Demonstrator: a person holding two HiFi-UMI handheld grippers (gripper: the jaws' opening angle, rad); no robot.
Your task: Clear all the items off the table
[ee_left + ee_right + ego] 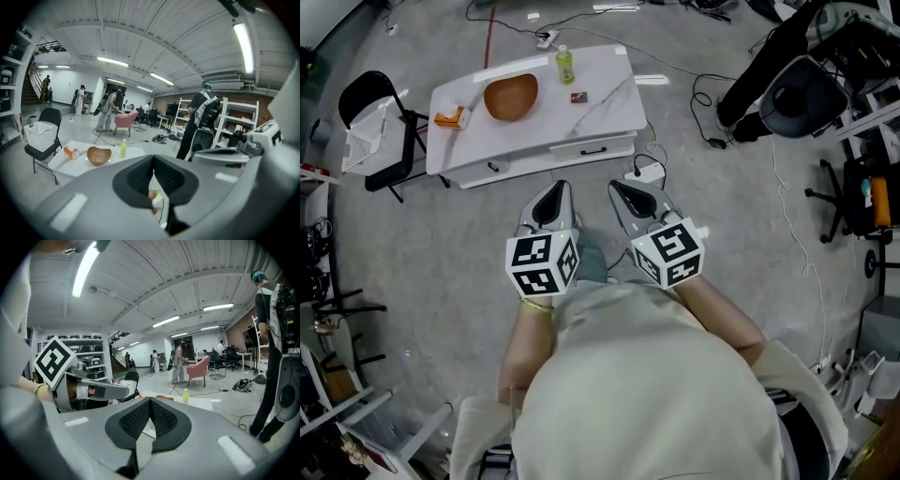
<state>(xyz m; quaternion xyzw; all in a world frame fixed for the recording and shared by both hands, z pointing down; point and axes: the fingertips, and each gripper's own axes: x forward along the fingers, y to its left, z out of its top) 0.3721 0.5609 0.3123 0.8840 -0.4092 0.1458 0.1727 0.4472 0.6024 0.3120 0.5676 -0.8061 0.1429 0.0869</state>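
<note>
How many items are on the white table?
4: orange box at the left end, wooden bowl beside it, green bottle at the far edge, small dark square near the bottle. Flatter bits may go unseen.

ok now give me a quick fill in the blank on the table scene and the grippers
1. The white basket sits on a black ____.
2. On the white table, between the orange box and the bottle, stands a brown ____.
3. The left gripper and the right gripper are both empty, with jaws ____.
Missing words: chair; bowl; shut.
</note>
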